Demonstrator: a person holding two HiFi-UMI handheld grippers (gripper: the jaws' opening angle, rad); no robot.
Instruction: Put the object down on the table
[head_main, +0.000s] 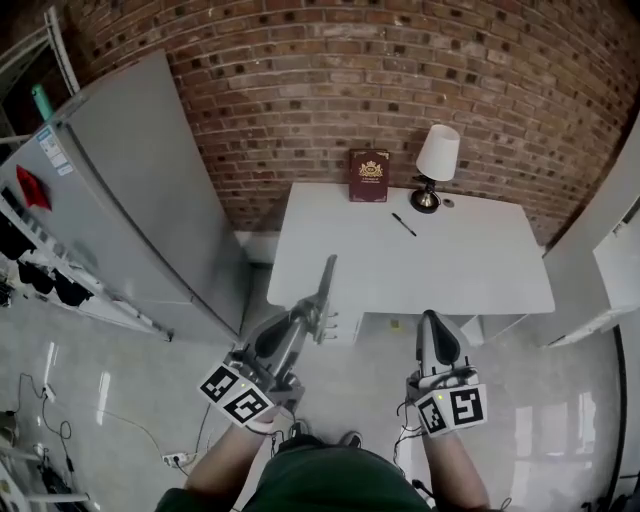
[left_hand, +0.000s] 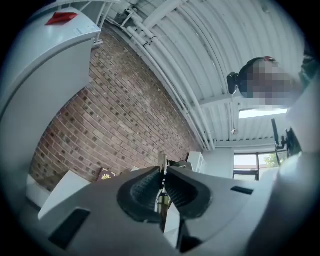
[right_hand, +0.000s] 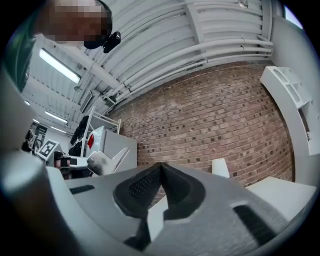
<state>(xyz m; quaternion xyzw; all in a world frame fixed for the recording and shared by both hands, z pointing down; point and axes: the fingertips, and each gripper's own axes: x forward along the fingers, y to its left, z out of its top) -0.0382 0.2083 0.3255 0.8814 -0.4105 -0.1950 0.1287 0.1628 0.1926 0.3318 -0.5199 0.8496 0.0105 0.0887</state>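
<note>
A thin flat grey object (head_main: 326, 285) stands nearly edge-on in front of the white table (head_main: 470, 275), above the floor and level with the table's near left edge. My left gripper (head_main: 311, 320) is shut on its lower end. In the left gripper view the object's thin edge (left_hand: 162, 161) pokes up between the closed pads of the left gripper (left_hand: 162, 177). My right gripper (head_main: 432, 322) hovers below the table's front edge, shut with nothing in it; the right gripper view shows the right gripper (right_hand: 160, 169) with its jaws pressed together.
On the table, against the brick wall, stand a dark red book (head_main: 369, 176) and a white-shaded lamp (head_main: 437, 160); a black pen (head_main: 403, 224) lies before them. A tall grey cabinet (head_main: 140, 200) is at the left, a white unit (head_main: 610, 250) at the right.
</note>
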